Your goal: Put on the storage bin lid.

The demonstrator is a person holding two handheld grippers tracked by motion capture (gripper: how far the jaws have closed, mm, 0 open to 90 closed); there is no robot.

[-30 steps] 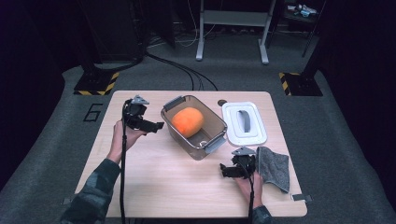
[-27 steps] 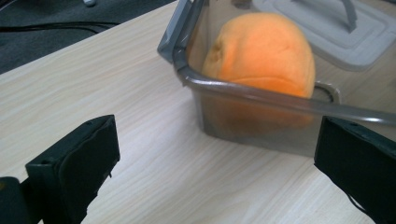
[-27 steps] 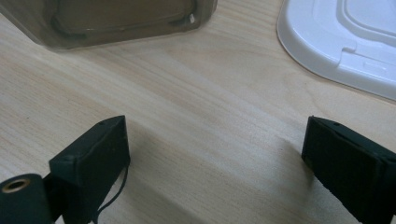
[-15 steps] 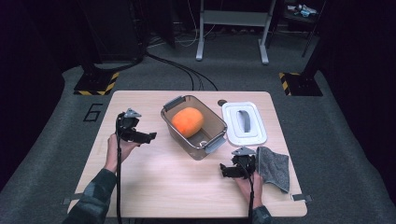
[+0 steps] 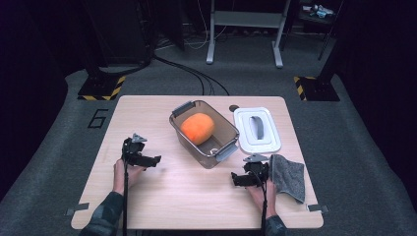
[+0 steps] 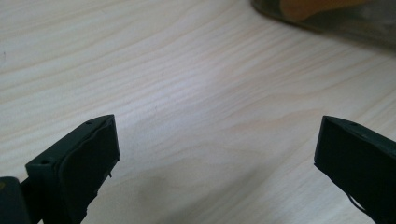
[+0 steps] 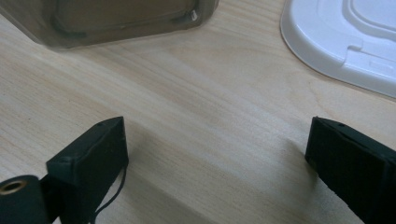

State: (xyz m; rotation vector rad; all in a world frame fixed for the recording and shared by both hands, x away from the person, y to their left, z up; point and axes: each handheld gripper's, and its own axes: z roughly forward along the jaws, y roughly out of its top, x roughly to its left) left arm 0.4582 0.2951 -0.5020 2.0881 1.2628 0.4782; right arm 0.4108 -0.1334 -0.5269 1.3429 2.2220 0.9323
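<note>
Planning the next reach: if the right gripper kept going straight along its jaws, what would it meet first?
Likely the transparent container: beyond the open right gripper lies bare table, then the container's near end, with the white lid off to one side. Depth is uncertain.

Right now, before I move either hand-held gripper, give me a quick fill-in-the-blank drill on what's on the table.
The orange ball lies inside the clear ____.
The white lid lies flat on the table, to the ____ of the container in the high view.
The grey cloth lies beside the ____ hand-held gripper.
Both grippers' jaws stand ____.

Missing words: container; right; right; open
</note>
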